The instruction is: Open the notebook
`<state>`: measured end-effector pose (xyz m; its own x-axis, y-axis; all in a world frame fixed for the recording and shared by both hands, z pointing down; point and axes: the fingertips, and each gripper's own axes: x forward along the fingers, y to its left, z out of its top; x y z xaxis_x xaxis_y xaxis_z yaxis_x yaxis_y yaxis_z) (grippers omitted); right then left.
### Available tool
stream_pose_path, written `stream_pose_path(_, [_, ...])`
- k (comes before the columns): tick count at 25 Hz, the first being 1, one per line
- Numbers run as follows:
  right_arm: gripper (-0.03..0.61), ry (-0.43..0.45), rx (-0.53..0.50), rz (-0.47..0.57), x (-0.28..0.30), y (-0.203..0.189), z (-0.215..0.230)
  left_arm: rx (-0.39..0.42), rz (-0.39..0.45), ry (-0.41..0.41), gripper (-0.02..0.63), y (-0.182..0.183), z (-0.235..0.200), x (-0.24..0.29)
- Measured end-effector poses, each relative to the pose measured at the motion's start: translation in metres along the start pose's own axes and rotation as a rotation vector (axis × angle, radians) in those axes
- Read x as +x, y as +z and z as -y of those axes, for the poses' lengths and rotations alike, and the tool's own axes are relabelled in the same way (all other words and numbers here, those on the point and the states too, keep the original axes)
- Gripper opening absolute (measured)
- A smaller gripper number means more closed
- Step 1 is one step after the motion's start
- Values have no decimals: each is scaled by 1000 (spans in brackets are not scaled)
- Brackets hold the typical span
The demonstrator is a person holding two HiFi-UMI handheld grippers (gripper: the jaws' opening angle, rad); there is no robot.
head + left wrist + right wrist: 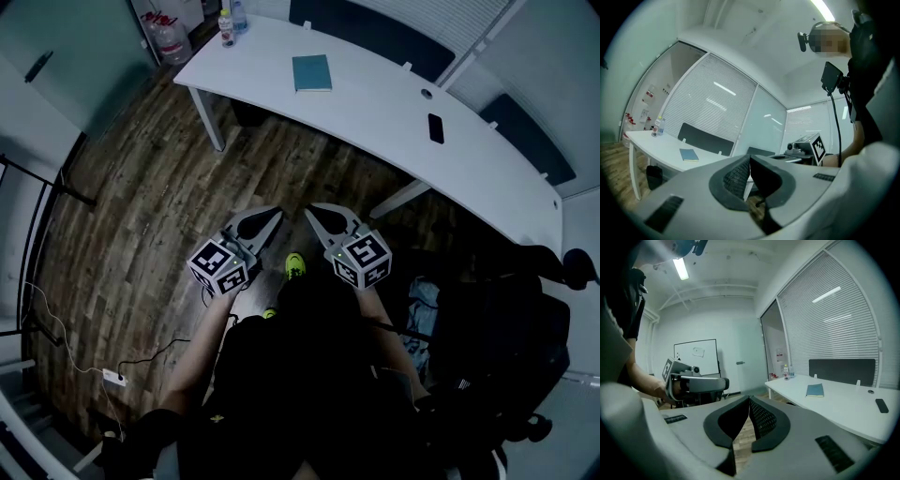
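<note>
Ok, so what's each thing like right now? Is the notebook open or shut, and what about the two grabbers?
notebook, closed, lying flat on the white table
left gripper, shut, nothing in it
right gripper, shut, nothing in it
phone, lying flat on the table
bottles, standing upright at the table's end

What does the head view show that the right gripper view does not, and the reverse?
Only the head view: the power strip with its cable, and a green shoe below the grippers.

Only the right gripper view: the whiteboard on the far wall and the ceiling light.

Both: the white table, the closed notebook lying on it, the black phone, the small bottles at the table's end, and the left gripper and right gripper, each with jaws together and nothing between.
</note>
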<state>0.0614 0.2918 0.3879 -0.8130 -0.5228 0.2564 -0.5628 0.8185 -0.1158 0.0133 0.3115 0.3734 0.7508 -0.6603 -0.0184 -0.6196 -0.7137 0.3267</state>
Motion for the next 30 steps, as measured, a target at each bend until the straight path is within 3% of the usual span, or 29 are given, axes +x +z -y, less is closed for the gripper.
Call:
stream_pose_path(17, [-6, 57, 55, -20, 38, 5, 95, -30, -49, 37, 17, 2, -62, 86])
stream_pose_path(30, [-6, 114, 46, -23, 72, 13, 154, -22, -32, 90, 17, 14, -107, 134])
